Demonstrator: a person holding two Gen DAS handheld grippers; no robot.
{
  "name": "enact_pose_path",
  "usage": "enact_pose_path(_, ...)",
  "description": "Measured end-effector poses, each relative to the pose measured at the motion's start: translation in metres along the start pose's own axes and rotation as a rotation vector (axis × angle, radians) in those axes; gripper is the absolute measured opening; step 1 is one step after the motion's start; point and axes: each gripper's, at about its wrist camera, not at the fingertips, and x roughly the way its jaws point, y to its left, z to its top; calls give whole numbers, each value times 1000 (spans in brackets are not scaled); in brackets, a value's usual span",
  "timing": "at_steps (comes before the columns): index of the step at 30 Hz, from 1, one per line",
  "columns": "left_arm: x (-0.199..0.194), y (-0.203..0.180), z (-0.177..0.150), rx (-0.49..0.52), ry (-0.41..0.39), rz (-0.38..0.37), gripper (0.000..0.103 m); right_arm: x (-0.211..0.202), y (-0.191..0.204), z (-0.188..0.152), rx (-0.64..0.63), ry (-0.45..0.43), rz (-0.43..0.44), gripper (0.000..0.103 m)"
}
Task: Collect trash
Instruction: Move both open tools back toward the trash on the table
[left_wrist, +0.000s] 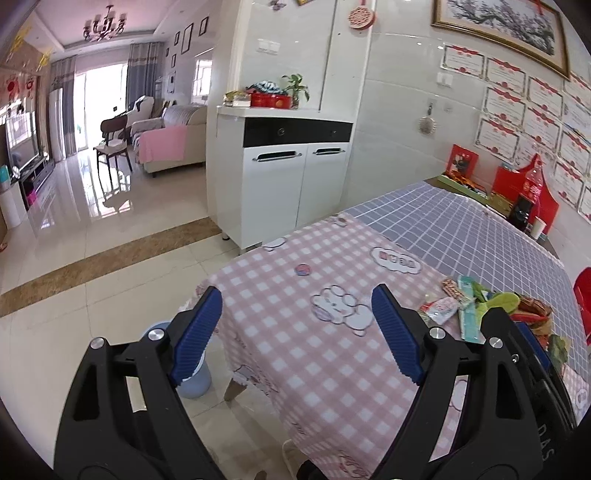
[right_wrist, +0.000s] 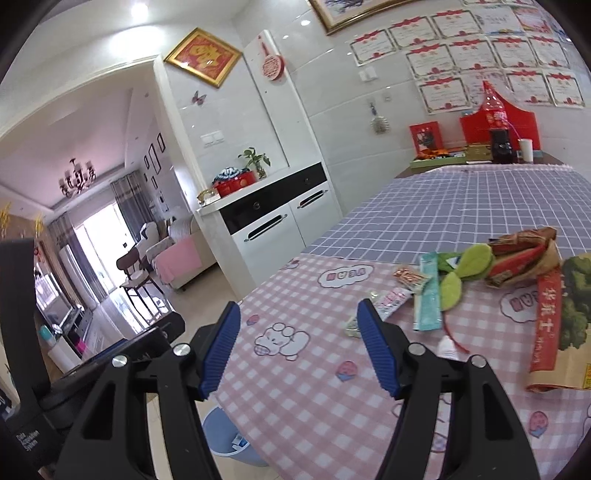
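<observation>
Pink-and-white checked cloth covers the near half of the table (right_wrist: 310, 387), with a grey-blue grid cloth over the far half. One heap of trash (right_wrist: 480, 280) lies on the pink cloth to the right of both grippers: two long teal sachets, a pale pink wrapper (right_wrist: 392, 301), a small patterned orange wrapper, a few green leaf-shaped pieces, crumpled red and brown packets, and one large paper bag (right_wrist: 557, 332) printed with red lettering, cut off at the right edge of the right wrist view. How many packets sit in the crumpled part is hard to make out. One blue waste bin (right_wrist: 229, 435) stands on the floor beside the table's near corner; in both views it is partly hidden behind the fingers, with a scrap of paper visible inside. The left gripper (left_wrist: 295, 328) has its two blue fingers (left_wrist: 199, 332) spread wide over the cloth, empty. The right gripper (right_wrist: 297, 343) also has two fingers spread, nothing between them, just left of the trash and touching none of it. In the left wrist view the right gripper's black body hides part of the heap.
</observation>
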Motion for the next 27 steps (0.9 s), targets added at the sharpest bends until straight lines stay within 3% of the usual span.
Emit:
enact_pose_path(12, -2, -43, -10, 73, 25, -16, 82, -20, -40, -3, 48, -10, -41, 66)
enact_pose_path(27, 28, -55, -20, 79, 94, -25, 82, -3, -71, -9, 78, 51, -101, 66)
